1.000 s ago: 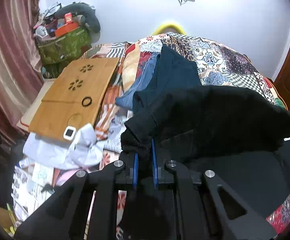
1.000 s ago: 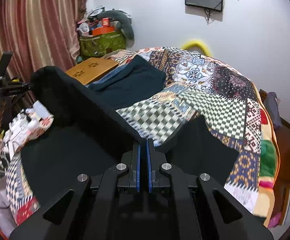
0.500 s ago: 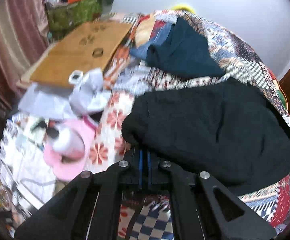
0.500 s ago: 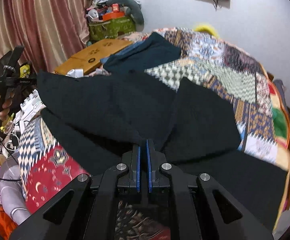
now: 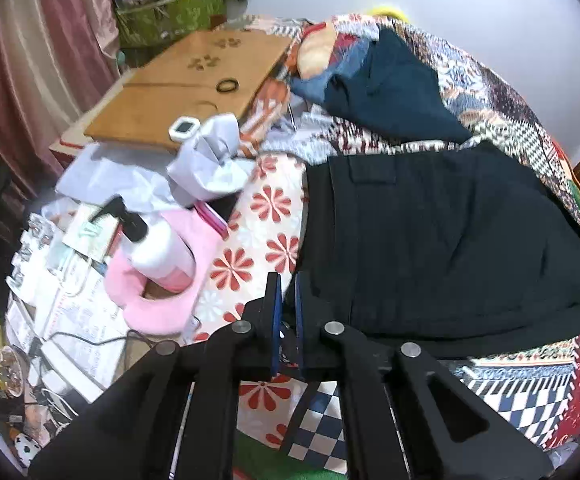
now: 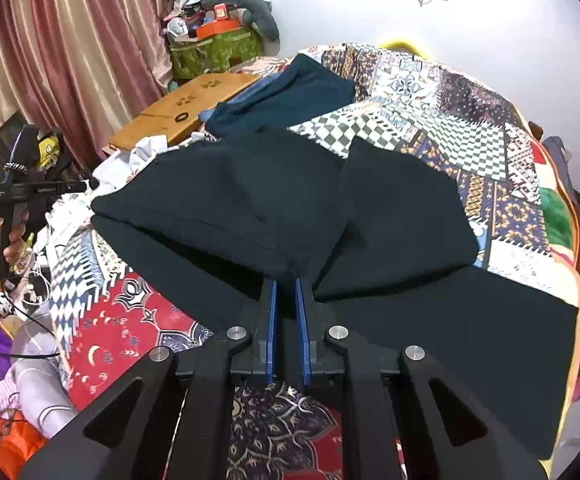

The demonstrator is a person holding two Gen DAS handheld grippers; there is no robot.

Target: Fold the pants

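Black pants lie folded on the patchwork quilt, one layer over another. My left gripper is shut on their near left corner, low over the flowered sheet. In the right wrist view the pants spread away from my right gripper, and a bunched corner of cloth sits between its blue pads. Those jaws are opening a little, with the cloth still between them. At the far left of that view a hand holds the other gripper's handle.
A dark teal garment lies beyond the pants. Left of the bed are a wooden lap desk, crumpled white cloth, a white pump bottle on a pink cushion, papers and cables. The quilt shows bare at the right.
The pants hung lifted between both grippers a second ago; now they lie flat on the bed. Both grippers came down and toward the near edge. The right pads stand slightly wider apart.
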